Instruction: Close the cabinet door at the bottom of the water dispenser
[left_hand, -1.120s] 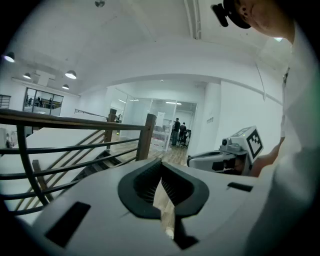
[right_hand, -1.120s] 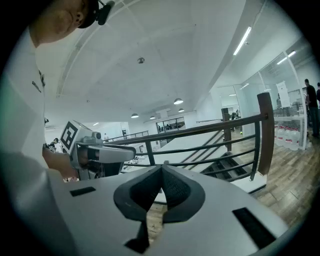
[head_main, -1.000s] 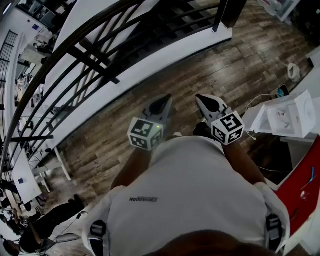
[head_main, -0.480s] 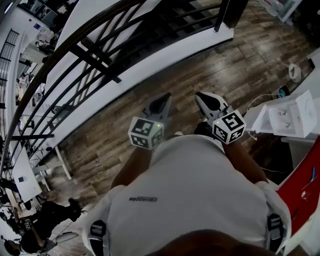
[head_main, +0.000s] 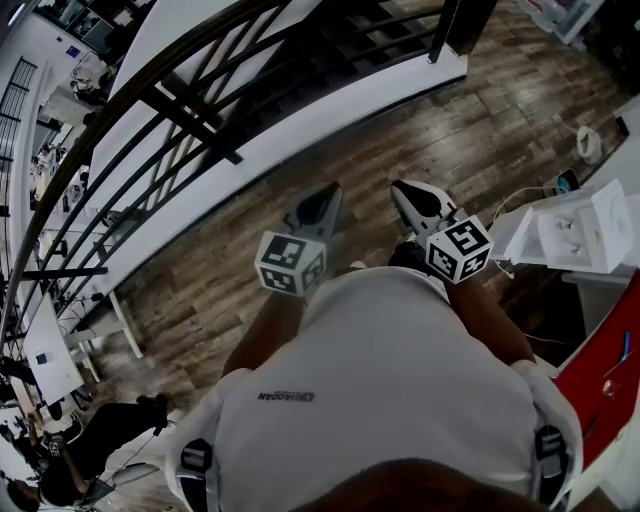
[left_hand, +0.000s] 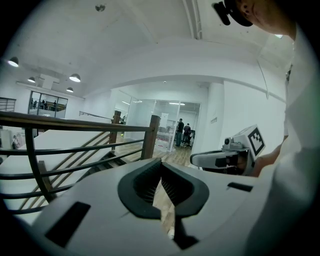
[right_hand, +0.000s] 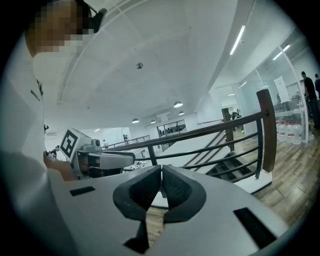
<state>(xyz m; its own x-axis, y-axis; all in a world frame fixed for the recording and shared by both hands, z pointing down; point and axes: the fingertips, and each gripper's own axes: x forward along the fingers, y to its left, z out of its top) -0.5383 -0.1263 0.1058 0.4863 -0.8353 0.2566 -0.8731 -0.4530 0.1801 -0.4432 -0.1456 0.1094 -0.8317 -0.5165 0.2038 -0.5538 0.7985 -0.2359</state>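
Observation:
Both grippers are held side by side at waist height in front of the person's white shirt, pointing across a wooden floor towards a stair railing. My left gripper has its jaws shut with nothing between them; in the left gripper view the ribbed pads meet at the tips. My right gripper is likewise shut and empty, its pads pressed together in the right gripper view. A white unit with a cable stands at the right edge of the head view. No cabinet door shows in any view.
A dark railing with a white base runs along an open stairwell ahead. A red surface lies at the lower right. People stand far off down the hall; another person is at the lower left.
Both grippers have kept their places and stayed shut. Only the person at the lower left of the head view has shifted.

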